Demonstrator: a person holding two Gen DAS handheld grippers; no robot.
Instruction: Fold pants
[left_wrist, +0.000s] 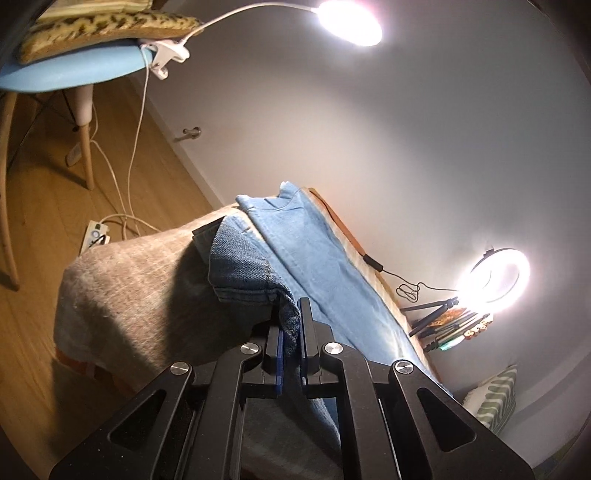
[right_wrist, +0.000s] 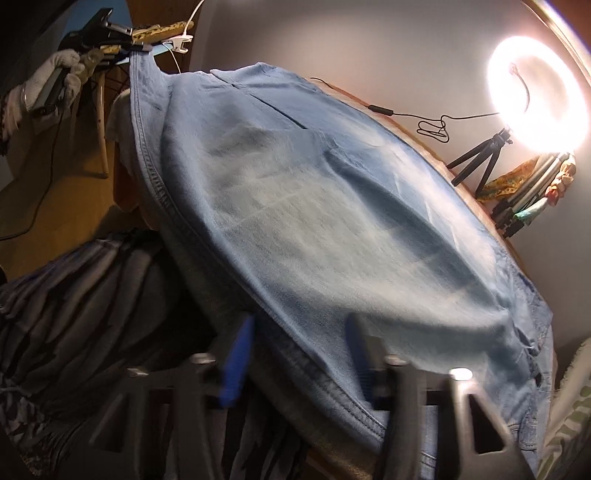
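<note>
Light blue jeans (left_wrist: 314, 258) lie lengthwise on a table under a grey-beige cloth (left_wrist: 129, 288). My left gripper (left_wrist: 291, 325) is shut on a leg's hem, which is lifted and doubled back over the cloth. In the right wrist view the jeans (right_wrist: 314, 206) fill the frame. A gloved hand (right_wrist: 55, 81) holds the left gripper (right_wrist: 138, 50) at the top left, with the leg end hanging from it. My right gripper (right_wrist: 299, 360) is blurred. Its blue pads (right_wrist: 236, 365) stand apart on either side of the stitched side seam at the near edge.
A blue chair (left_wrist: 74, 70) with a leopard cushion and a clip lamp (left_wrist: 347, 22) stands at the far left. A ring light on a tripod (right_wrist: 535, 96) stands beyond the table's far right edge. Cables and a power strip (left_wrist: 94, 236) lie on the wood floor. A person's patterned clothing (right_wrist: 74, 295) is near left.
</note>
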